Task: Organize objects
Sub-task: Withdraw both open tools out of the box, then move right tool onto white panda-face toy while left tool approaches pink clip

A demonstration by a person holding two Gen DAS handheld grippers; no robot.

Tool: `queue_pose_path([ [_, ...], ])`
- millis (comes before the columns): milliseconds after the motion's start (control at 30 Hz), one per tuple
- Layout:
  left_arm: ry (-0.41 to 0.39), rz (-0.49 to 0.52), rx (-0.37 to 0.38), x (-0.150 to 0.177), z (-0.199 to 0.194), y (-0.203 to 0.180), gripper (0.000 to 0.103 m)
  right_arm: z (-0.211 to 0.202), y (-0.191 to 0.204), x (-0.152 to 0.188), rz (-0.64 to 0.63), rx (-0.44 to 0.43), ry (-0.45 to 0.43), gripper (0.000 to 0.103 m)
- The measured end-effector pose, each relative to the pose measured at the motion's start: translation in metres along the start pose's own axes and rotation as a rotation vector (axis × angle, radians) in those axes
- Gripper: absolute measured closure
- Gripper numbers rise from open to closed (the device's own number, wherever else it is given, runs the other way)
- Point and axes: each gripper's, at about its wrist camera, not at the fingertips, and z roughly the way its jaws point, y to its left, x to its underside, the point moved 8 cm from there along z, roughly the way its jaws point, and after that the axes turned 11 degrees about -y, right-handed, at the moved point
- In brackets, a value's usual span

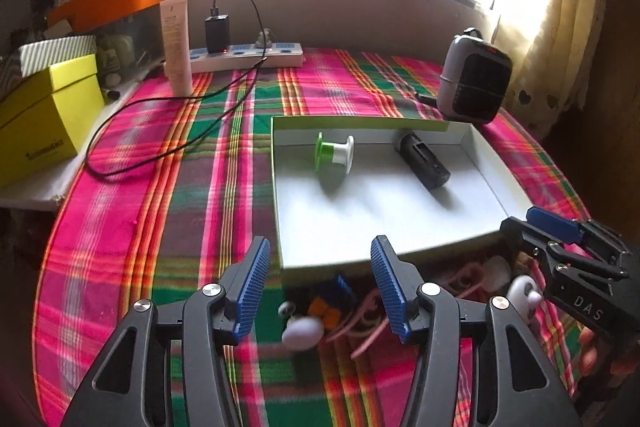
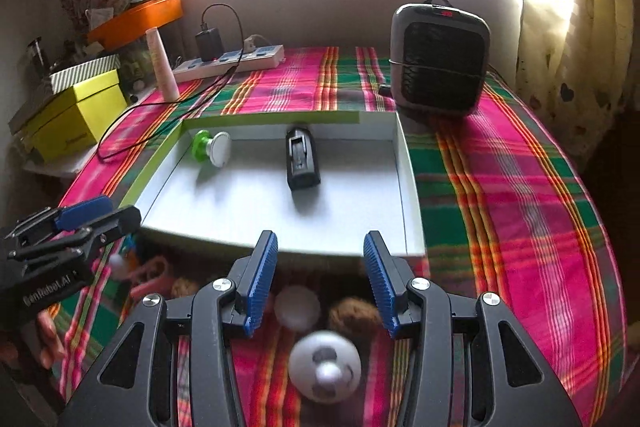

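Progress of sorting. The shallow cardboard tray on the plaid tablecloth already holds two items: a green-and-white spool near its far left corner and a black battery charger near the middle of its far wall. The remainder lies unsorted on the cloth just in front of the tray's near edge: a white ball-shaped toy, a brown fuzzy item, a pink clip and a small blue-and-orange piece. The left gripper and right gripper both hover above this pile, jaws spread and empty. By this evidence, the task is partly done.
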Motion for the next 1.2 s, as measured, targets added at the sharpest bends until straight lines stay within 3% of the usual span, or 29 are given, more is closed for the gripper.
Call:
queue_pose_path([
  [700, 0.034, 0.025, 0.083, 0.036, -0.022, -0.012, 0.051, -0.023, -0.008, 0.029, 0.014, -0.013, 0.000, 0.057],
  [1200, 0.044, 0.043, 0.100, 0.043, -0.018, -0.022, 0.051, -0.031, -0.012, 0.047, 0.020, -0.019, 0.018, 0.057],
])
